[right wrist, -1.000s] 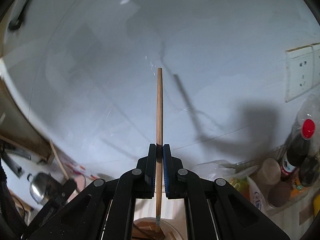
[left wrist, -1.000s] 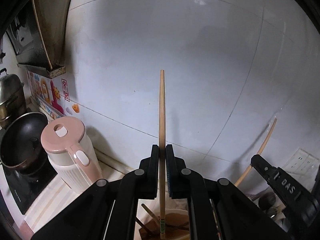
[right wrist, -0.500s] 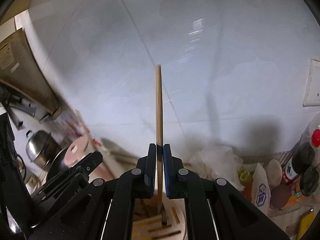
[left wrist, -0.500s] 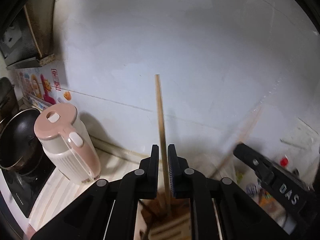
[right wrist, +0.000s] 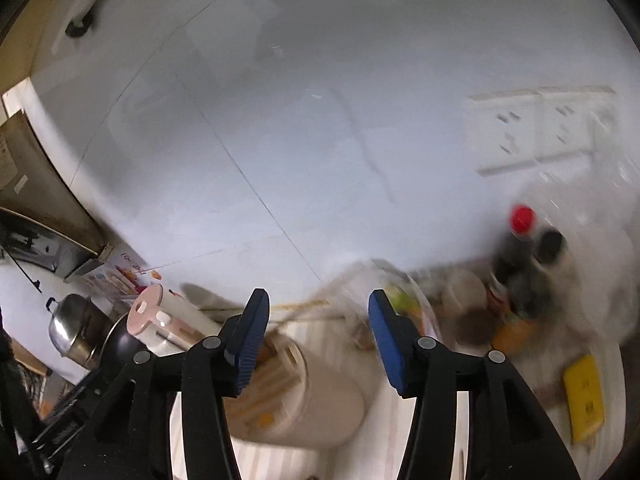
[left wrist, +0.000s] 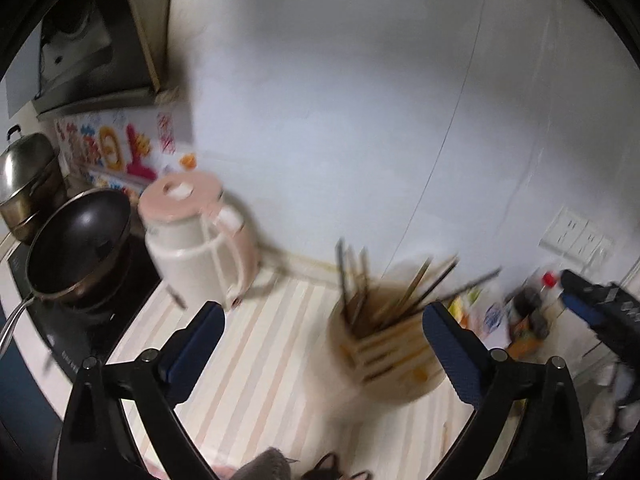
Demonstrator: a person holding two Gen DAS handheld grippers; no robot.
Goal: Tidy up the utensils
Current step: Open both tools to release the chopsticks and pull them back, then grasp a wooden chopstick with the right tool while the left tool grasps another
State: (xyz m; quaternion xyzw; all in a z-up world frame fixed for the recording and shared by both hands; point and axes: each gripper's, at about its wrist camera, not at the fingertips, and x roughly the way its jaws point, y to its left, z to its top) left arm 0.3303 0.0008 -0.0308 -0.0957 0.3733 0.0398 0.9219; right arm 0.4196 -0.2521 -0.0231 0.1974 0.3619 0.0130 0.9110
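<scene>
Both jaws are standing wide apart and gripping nothing. The left hand-held gripper [left wrist: 320, 334] is hanging over the striped worktop [left wrist: 256, 364], and the chopstick holder [left wrist: 394, 354] is sitting just ahead of it and to its right, close against the inside of its right finger. The chopsticks [left wrist: 384, 292] in the holder are blurred; their long axes are running upward and fanning toward the back wall, some upright, some leaning right. The right hand-held gripper [right wrist: 318, 330] is also spread open, with the same holder [right wrist: 296, 396] lying below and slightly left of its gap, partly behind its left finger. Neither looks clearly nearer; both are hovering just above the holder. A pink-lidded kettle [left wrist: 196, 240] is standing toward the worktop's left back edge, beside a black wok [left wrist: 80, 240]. No loose utensil is showing on the worktop, so I judge this round of sorting close to finished.
</scene>
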